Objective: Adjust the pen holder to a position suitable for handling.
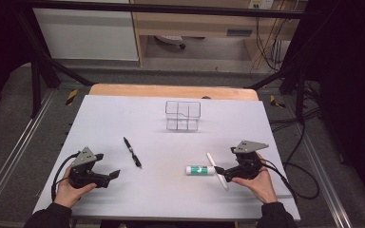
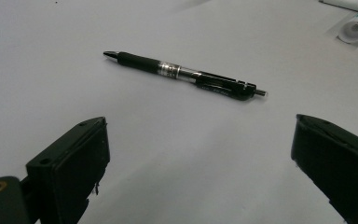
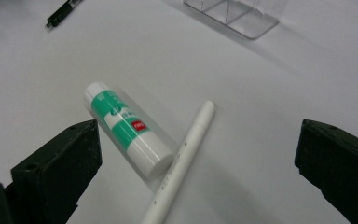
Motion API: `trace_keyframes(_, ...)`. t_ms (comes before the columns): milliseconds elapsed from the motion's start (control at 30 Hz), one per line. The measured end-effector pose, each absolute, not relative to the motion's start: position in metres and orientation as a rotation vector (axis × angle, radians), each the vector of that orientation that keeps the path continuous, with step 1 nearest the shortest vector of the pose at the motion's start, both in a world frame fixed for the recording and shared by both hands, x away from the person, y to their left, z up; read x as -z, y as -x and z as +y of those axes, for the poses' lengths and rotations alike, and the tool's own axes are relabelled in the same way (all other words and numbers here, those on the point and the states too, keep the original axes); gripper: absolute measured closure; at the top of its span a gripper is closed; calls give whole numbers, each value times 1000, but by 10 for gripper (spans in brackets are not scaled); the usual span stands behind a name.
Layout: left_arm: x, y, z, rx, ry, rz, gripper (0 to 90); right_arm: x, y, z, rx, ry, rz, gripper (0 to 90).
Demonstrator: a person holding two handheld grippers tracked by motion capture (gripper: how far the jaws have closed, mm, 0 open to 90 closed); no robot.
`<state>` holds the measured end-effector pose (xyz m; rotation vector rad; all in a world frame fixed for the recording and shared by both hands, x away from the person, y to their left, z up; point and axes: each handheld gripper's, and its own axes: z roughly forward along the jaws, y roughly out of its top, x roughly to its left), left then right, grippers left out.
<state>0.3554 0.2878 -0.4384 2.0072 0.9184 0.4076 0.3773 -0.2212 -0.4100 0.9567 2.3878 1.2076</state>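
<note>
Reaching is beginning: left hand-held gripper (image 1: 115,174) is gaping wide toward the black pen (image 2: 182,74), right hand-held gripper (image 1: 217,169) is gaping wide, empty, over the glue stick (image 3: 127,128) and white pen (image 3: 182,157); next, closing squarely on each.

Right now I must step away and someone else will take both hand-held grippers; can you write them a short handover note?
Left hand-held gripper: open, holding nothing, aimed at the black pen lying ahead of it.
Right hand-held gripper: open, holding nothing, at the glue stick and white pen, which lie side by side.
Clear organizer stands at the far middle of the table, seemingly with nothing inside.
Done: nothing moved yet. Left: probably putting all three items in the organizer.
</note>
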Motion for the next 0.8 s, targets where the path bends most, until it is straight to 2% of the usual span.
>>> trace_keyframes(800, 439, -356, 288, -407, -2010, 918, 44, 365, -433, -145, -1141, -751, 2359, 34)
